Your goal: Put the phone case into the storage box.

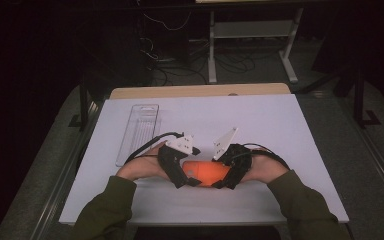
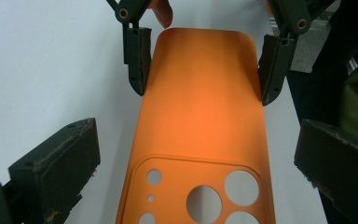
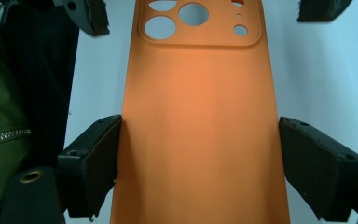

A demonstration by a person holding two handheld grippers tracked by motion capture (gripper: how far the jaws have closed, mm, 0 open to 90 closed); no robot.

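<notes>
A: How is the orange phone case [image 1: 206, 172] placed?

B: It is laid flat on the white board [image 1: 280, 130] near the person's edge, between the two grippers. Its camera cut-outs are seen at the end toward the left gripper [image 1: 182, 172]; the plain end is turned toward the right gripper [image 1: 230, 175].

A: What is shown of the right gripper?

B: In the right gripper view, the case [image 3: 198, 121] is flanked by both jaws. One jaw is pressed against a long edge, and the other is set at the opposite edge with scarcely any gap; the plain end is thus clasped across its width. The same grasp is seen from the far side in the left gripper view, where the right gripper [image 2: 204, 70] is closed about the case [image 2: 200, 116].

A: And the left gripper?

B: Its jaws are spread wide, well apart from the case on either side, with nothing gripped.

A: What else is recorded?

B: A clear plastic tray [image 1: 139, 131] is laid on the board, farther from the person, left of the grippers.
</notes>
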